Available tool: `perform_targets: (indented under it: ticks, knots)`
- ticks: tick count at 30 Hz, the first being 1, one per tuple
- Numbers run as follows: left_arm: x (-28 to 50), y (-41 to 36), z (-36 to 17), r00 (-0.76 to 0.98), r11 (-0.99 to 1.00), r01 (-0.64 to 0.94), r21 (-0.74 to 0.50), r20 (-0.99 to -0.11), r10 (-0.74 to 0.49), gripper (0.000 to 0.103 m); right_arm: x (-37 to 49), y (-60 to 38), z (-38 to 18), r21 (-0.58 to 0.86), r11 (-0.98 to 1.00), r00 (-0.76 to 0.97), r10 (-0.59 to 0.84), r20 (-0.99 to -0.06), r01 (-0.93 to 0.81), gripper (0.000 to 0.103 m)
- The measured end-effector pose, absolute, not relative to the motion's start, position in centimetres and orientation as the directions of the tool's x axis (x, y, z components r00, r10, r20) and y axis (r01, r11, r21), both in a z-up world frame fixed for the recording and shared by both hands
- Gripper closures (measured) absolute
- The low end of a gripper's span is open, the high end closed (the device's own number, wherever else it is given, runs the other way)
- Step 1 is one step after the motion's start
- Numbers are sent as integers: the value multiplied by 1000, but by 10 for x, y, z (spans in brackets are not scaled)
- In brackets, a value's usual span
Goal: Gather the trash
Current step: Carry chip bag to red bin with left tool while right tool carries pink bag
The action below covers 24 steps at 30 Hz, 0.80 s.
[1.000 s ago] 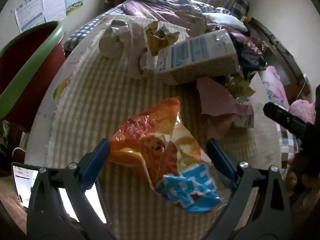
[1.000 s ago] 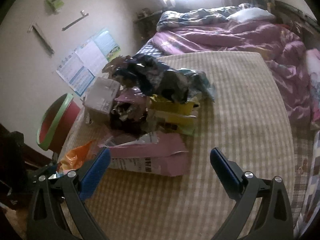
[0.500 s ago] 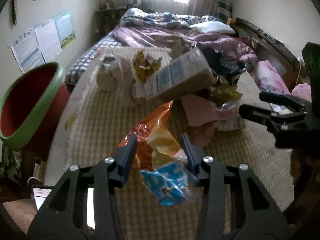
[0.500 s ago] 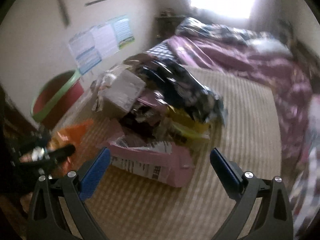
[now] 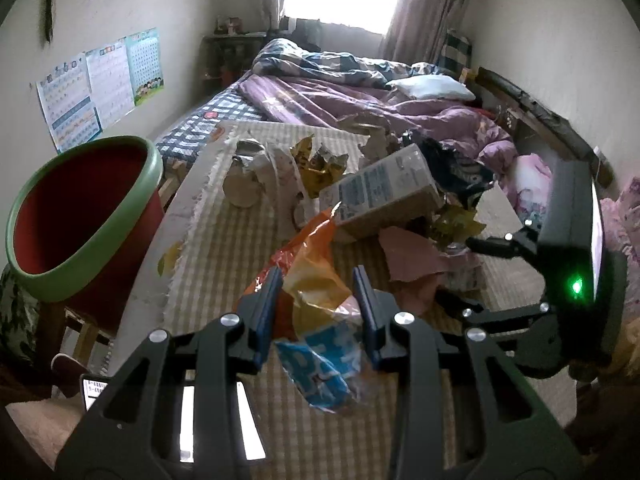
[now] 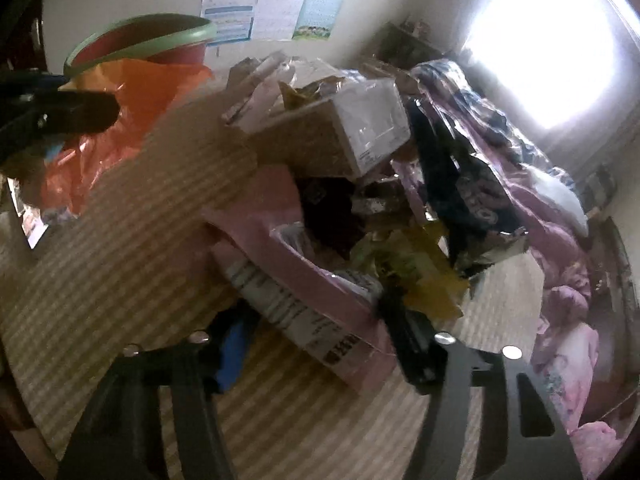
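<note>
The left claw [image 5: 318, 300] is clamped on the orange snack bag [image 5: 316, 304] above the mat's near edge. The right claw [image 6: 320, 332] is apart around the pink packet [image 6: 304, 280]. The loose bag could slip before reaching the red bin [image 5: 80, 216].

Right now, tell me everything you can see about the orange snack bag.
The orange snack bag is a crinkled, glossy plastic wrapper, orange at its upper end, yellow in the middle, with a blue and white printed lower end. It looks empty and crumpled. The left tongs are shut on its middle, holding it above the checked mat; whether its lower end touches the mat is unclear. Its upper tip overlaps the cardboard box in view. The red bin stands to its left.
</note>
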<state>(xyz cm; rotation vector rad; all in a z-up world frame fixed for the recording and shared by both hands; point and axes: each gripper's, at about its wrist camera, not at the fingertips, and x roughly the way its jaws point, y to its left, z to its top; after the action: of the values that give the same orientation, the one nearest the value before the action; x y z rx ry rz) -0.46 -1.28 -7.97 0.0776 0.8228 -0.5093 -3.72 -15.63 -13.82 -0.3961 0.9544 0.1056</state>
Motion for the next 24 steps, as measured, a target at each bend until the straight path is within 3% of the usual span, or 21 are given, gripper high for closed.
perform_targets:
  ticks: [9, 20, 24]
  knots:
    - [9, 26, -55, 661, 908, 407, -101, -653, -369, 69, -45, -165, -68, 6, 970, 643, 167, -748, -245, 49]
    - [80, 124, -26, 761, 972, 222, -71, -611, -218, 68, 42, -100, -20, 283, 913, 669, 408, -621, -294, 48]
    - [123, 153, -26, 738, 979, 175, -107, -644, -203, 68, 90, -69, -12, 378, 870, 644, 491, -588, -318, 47]
